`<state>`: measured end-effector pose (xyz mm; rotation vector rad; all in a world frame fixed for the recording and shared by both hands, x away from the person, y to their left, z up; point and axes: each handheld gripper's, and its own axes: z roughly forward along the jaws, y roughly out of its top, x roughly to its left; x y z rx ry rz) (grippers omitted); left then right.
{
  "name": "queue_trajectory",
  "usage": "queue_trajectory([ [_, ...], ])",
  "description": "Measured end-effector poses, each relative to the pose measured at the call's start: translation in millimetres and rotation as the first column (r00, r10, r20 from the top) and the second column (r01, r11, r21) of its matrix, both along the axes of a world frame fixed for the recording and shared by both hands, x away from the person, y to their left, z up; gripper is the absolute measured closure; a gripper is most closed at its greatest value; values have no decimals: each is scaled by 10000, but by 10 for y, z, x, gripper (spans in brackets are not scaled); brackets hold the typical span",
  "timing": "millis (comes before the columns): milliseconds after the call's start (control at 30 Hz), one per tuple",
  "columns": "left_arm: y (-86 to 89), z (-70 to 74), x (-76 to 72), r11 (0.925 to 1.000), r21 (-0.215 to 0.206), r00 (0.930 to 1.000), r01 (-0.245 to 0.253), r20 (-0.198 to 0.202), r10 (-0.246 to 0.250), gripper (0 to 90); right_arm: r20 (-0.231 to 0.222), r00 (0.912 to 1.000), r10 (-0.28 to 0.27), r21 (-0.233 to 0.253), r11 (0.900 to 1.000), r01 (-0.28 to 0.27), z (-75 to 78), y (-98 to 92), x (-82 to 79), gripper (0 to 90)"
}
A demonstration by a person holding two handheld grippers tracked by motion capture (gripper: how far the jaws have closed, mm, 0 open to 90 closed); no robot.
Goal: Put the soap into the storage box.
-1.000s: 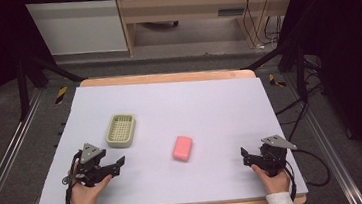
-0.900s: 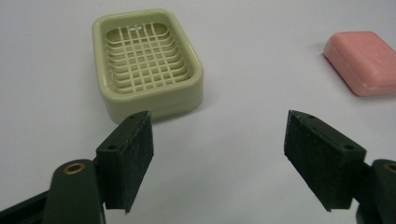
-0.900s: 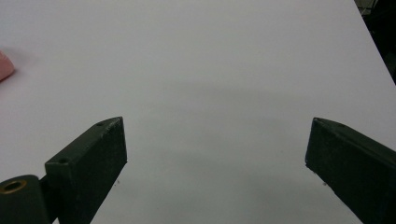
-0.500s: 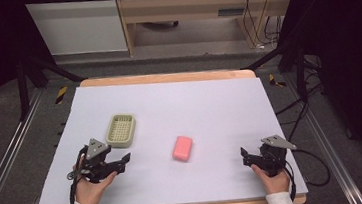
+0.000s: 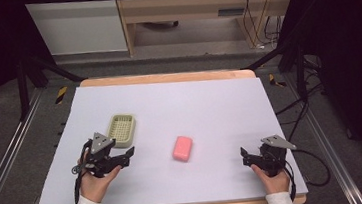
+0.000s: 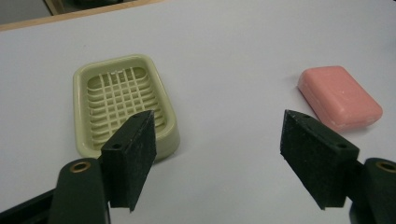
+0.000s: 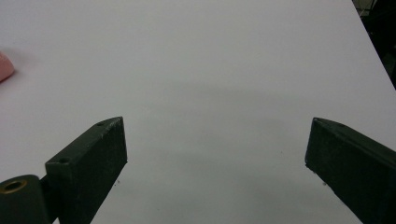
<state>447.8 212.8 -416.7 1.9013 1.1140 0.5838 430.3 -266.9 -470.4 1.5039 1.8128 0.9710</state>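
While two grippers are hovering low over the near part of the table (image 5: pixel 209 104), just two loose things are lying on its pale sheet: one pink bar of soap (image 5: pixel 182 148) and one pale green soap dish (image 5: pixel 121 128) with a slotted grid floor. The soap is lying flat near the middle of the sheet, well apart from the dish, which is sitting empty farther left. The left gripper (image 5: pixel 128 155), held in the person's left hand (image 5: pixel 95 179), is sitting just in front of the dish with its jaws spread wide and holding nothing; in the left gripper view (image 6: pixel 219 158) the dish (image 6: pixel 122 107) is lying ahead of one jaw, its near corner hidden behind it, and the soap (image 6: pixel 339 96) is lying beyond the other jaw, neither between them. The right gripper (image 5: pixel 245 157), in the right hand (image 5: pixel 271 178), is staying near the right edge, its jaws also gaping wide over bare sheet (image 7: pixel 215 154), with a sliver of the soap (image 7: pixel 4 66) showing at the far left of the right gripper view.
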Motion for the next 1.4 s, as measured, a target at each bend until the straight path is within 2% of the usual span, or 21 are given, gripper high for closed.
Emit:
queue_trajectory([
  [133,-22,20,16,10000,31,10000,31,-21,-31,269,-8,10000,8,1,10000,-8,-1,1,1,58],
  [300,-108,52,54,9999,-121,10000,92,13,-92,270,0,10000,20,-27,10000,-20,-2,4,4,58],
  [400,-150,60,70,9998,-45,9998,190,24,-190,269,1,10000,25,-46,10000,-25,-2,4,4,59],
  [767,-306,55,130,9991,-206,9993,371,-28,-372,269,-2,10000,31,-40,10000,-31,0,9,5,59],
  [1400,-445,47,210,9983,-238,9985,525,-153,-529,265,-40,9999,136,-76,9999,-137,-6,26,17,61],
])
